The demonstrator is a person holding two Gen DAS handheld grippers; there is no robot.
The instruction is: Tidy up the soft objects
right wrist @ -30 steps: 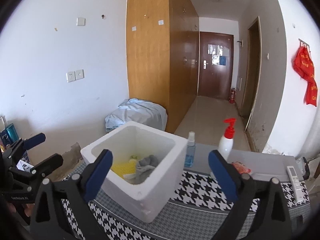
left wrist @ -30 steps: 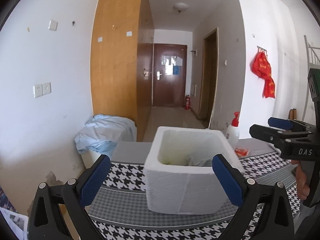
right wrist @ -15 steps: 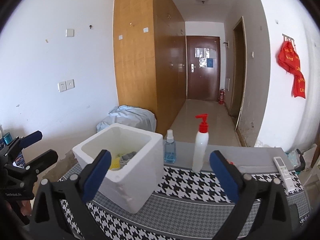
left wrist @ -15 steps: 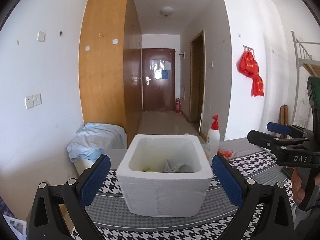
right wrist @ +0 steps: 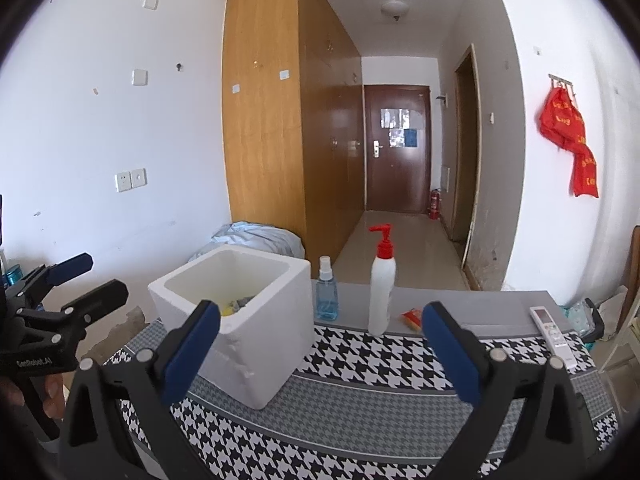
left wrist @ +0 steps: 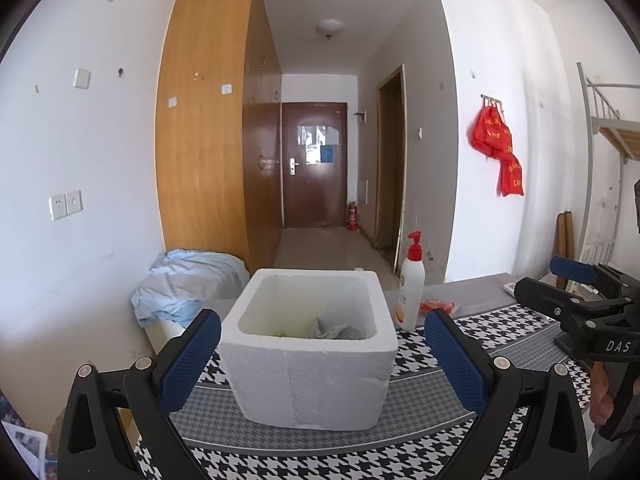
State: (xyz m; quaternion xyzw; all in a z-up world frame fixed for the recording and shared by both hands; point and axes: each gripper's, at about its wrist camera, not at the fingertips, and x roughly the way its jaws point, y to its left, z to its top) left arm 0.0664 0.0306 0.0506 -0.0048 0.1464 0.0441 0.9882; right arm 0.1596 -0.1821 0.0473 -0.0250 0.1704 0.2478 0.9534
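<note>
Pump bottle [right wrist: 381, 286], spray bottle [right wrist: 326, 294], remote [right wrist: 553, 335] on table.

Both wrist cameras sit low over the table, facing the hallway door. The left looks straight at the foam box [left wrist: 308, 356]; the right sees it from further right [right wrist: 240, 320].

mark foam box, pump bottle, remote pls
foam box [left wrist: 308, 380], left wrist view, on its front wall.
pump bottle [right wrist: 382, 296], right wrist view, on its white body.
remote [right wrist: 554, 336], right wrist view, on its upper face.
</note>
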